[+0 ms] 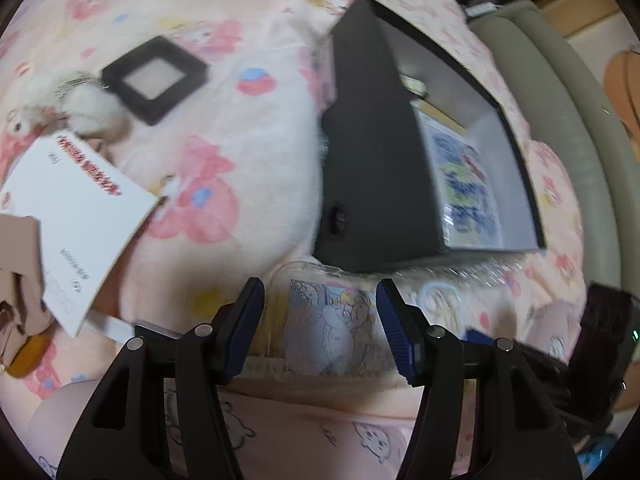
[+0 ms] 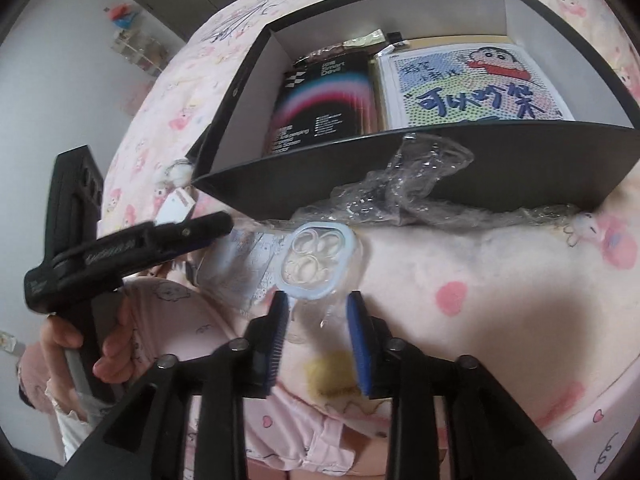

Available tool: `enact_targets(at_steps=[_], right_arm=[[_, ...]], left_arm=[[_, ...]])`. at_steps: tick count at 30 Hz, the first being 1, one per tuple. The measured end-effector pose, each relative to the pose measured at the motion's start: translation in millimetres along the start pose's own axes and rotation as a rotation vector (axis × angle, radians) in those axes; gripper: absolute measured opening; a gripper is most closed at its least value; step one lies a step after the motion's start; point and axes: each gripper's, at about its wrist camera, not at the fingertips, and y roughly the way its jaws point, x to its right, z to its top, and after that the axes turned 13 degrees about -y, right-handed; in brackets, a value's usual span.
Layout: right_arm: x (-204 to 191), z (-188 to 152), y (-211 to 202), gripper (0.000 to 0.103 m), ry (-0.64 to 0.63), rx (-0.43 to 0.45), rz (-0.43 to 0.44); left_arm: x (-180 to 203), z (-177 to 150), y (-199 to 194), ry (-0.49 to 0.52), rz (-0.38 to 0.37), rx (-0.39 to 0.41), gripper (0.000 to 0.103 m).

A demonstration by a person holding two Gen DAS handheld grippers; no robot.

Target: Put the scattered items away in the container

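A pink cartoon-print bedspread holds an open black box with pale inner walls. Inside lie a black screen-protector package and, beside it, a cartoon dot-art picture.

Just in front of the box sits a clear phone case with a pale blue camera ring, partly in crinkled plastic wrap. The right gripper hovers just short of it, jaws apart and empty.

The left gripper is also spread wide, holding nothing, above the case's illustrated backing card. Farther left lie a small black square frame, a white fluffy keychain and a white card.
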Motion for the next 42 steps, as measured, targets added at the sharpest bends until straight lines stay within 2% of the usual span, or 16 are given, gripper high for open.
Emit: enact_targets(at_steps=[4,6,8,12,14,15,16,17,21,24,28,30,33,36,40,42], right_arm=[[6,2,-3,0.032,0.018,0.018,-0.031],[8,4,-6,0.034,0.019,0.027,-0.081],[10,6,0,0.037,0.012,0.009,-0.164],[9,7,8,0.038,0.011,0.003,-0.106],[6,7,11,0.038,-0.005,0.000,-0.061],[4,6,13,0.042,-0.016,-0.008,-0.038],[2,5,14,0.042,-0.028,-0.019,-0.049],[1,4,13,0.042,-0.038,-0.024,-0.051],[-3,3,-10,0.041,-0.057,-0.001,-0.017],[-8,11,-38,0.041,-0.086,0.064,-0.007],[-11,36,-72,0.041,-0.142,0.163,-0.024],[-13,59,-80,0.041,-0.186,0.184,-0.064],[-1,94,-89,0.041,-0.212,0.226,-0.057],[24,123,-88,0.041,-0.248,0.229,-0.110],[72,142,-64,0.041,-0.222,0.151,-0.114],[96,142,-51,0.041,-0.162,0.109,-0.107]], left_arm=[[-9,-4,-11,-0.037,-0.075,0.029,0.060],[-14,-6,-15,-0.081,-0.019,0.084,0.060],[-13,-6,-11,-0.085,0.024,0.086,0.059],[-7,-7,0,-0.048,0.056,0.029,0.059],[-5,-10,2,-0.015,0.035,-0.007,0.050],[-2,-13,0,0.010,0.055,-0.001,0.046],[1,-16,-3,0.034,0.075,0.017,0.037],[2,-19,-10,0.046,0.076,0.036,0.037],[3,-36,-40,0.042,0.010,0.097,0.034],[12,-39,-65,0.042,-0.038,0.125,0.034],[49,-31,-98,0.074,-0.090,0.207,0.034],[65,-14,-101,0.095,-0.115,0.237,0.034],[91,17,-85,0.112,-0.098,0.252,0.034],[112,39,-58,0.117,-0.087,0.225,0.035],[132,53,-11,0.103,-0.052,0.149,0.036],[137,55,17,0.111,-0.018,0.115,0.041]])
